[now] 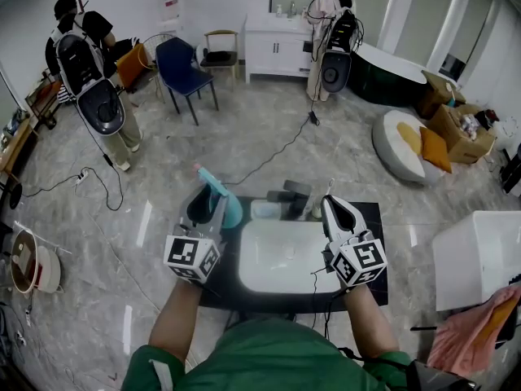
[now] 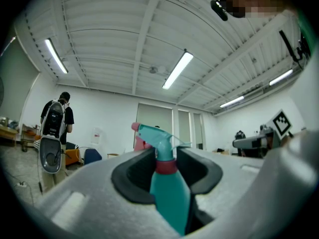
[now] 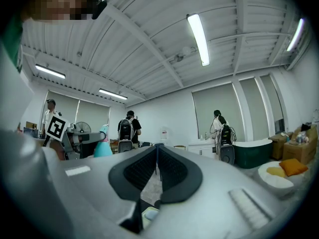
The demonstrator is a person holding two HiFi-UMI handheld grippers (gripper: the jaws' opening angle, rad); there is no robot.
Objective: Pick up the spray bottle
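Left hand-held gripper (image 2: 166,159) clamps the teal plastic spray bottle (image 2: 170,195) at its neck; light, slick, it may swivel. Right hand-held gripper (image 3: 156,156) is closed, empty

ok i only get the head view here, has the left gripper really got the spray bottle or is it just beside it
observer: It has it. The left gripper has its fingers shut on the spray bottle, at the red collar under the trigger.
operator: and the right one, anything in it
observer: No. The right gripper has its fingers together at the tips with nothing between them.
operator: which way is the spray facing
observer: In the left gripper view the pink nozzle points left.
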